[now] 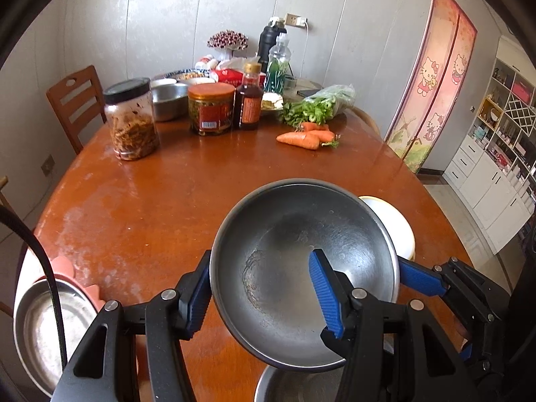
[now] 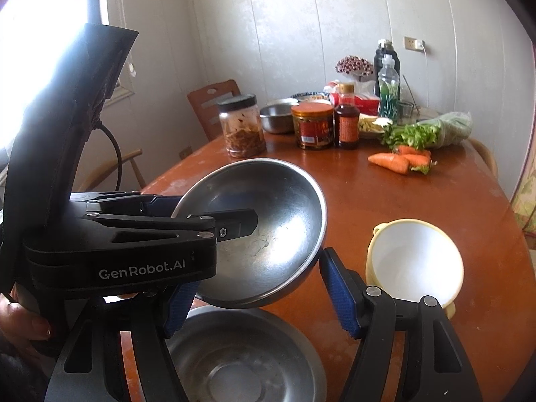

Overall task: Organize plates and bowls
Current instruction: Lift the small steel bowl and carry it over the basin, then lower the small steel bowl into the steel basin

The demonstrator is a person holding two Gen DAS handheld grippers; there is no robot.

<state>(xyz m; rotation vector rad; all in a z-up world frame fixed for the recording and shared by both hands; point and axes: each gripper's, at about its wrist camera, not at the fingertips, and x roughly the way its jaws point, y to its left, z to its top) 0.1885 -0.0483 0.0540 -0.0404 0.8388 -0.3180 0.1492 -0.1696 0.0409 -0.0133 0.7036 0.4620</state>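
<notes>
My left gripper (image 1: 264, 294) is shut on the near rim of a steel bowl (image 1: 294, 244), one finger inside and one outside, holding it tilted above the table. It shows in the right wrist view (image 2: 268, 221) with the left gripper (image 2: 214, 221) clamped on it. Under it sits a larger steel bowl (image 2: 241, 358), seen also in the left wrist view (image 1: 294, 385). My right gripper (image 2: 258, 298) is open and empty, its fingers either side of the held bowl's underside. Its blue pad (image 1: 418, 276) shows right of the bowl. A white bowl (image 2: 412, 261) with a yellow rim stands to the right (image 1: 392, 224).
A steel plate on a pink holder (image 1: 50, 328) is at the left edge. At the far side of the brown table (image 1: 187, 201) stand jars (image 1: 132, 120), a sauce bottle (image 1: 249, 97), a steel bowl (image 1: 167, 100), greens and carrots (image 1: 305, 137). A wooden chair (image 1: 75, 100) stands behind.
</notes>
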